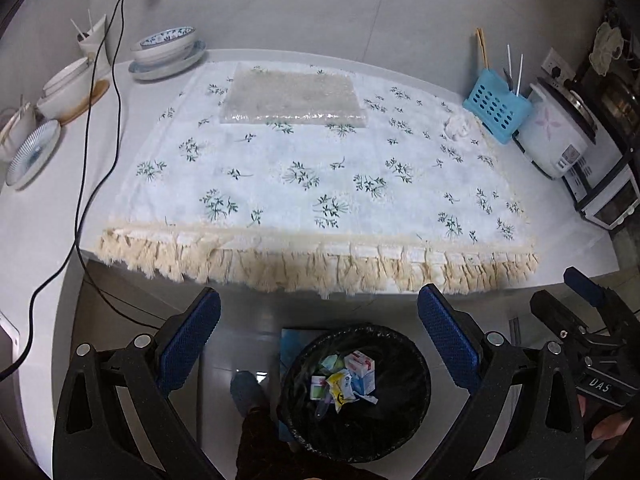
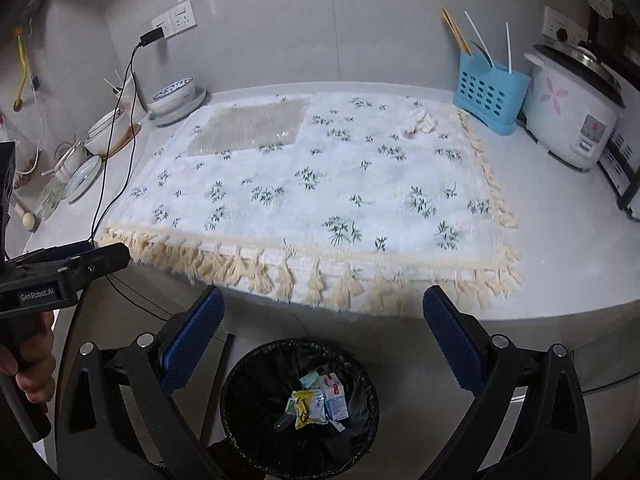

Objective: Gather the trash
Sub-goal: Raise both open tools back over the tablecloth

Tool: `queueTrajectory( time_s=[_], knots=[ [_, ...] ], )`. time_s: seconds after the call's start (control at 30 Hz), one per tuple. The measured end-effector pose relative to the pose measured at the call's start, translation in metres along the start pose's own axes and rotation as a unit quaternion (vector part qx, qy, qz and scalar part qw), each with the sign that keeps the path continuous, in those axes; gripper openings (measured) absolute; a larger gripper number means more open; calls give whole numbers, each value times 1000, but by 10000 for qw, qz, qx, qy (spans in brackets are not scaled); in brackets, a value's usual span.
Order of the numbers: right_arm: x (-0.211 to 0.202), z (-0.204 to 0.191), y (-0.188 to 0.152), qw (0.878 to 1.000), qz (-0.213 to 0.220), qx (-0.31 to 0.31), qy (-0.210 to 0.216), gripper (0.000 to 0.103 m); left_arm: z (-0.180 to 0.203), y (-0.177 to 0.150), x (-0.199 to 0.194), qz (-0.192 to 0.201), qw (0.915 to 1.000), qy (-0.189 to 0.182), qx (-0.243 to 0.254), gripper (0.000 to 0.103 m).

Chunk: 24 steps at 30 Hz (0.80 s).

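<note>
A black-lined trash bin [image 1: 416, 384] [image 2: 240, 400] stands on the floor below the counter edge and holds several wrappers and small cartons [image 1: 346, 378] [image 2: 320, 400]. A crumpled white tissue [image 1: 458, 127] [image 2: 420, 122] lies on the floral cloth near the blue basket. A clear plastic sheet [image 1: 294, 98] [image 2: 248, 130] lies flat at the cloth's far side. My left gripper [image 1: 320, 328] is open and empty above the bin. My right gripper [image 2: 324, 328] is open and empty above the bin, and its body shows in the left wrist view [image 1: 580, 320].
The floral cloth [image 1: 320, 184] with a tassel fringe covers the counter. Bowls and plates [image 1: 168, 54] stand at the back left. A black cable [image 1: 92, 160] hangs from a wall plug. A blue utensil basket [image 1: 496, 106] and a rice cooker [image 1: 560, 136] stand at the right.
</note>
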State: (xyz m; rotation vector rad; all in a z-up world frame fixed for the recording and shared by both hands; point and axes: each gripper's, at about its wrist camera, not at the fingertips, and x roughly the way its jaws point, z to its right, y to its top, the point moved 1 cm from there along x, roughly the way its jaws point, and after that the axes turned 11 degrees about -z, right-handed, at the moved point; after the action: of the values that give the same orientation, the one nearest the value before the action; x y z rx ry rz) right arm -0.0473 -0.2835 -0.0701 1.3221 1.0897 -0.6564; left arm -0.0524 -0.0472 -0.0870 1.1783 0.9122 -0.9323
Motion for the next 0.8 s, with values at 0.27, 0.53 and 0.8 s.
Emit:
queueTrajectory(
  time_s=[0.27,0.53,0.8],
  knots=[
    [1,11,60,9989,315,197,-297,95,-28,78,-10,185,9998,-62,-34,97],
    [36,30,123,9970,201,535,-521,95,-59,151,19,-26,10000,-17,-23,97],
    [104,83,190,9895,-180,1196,-795,95,-81,224,81,-381,9992,118,-10,97]
  ],
)
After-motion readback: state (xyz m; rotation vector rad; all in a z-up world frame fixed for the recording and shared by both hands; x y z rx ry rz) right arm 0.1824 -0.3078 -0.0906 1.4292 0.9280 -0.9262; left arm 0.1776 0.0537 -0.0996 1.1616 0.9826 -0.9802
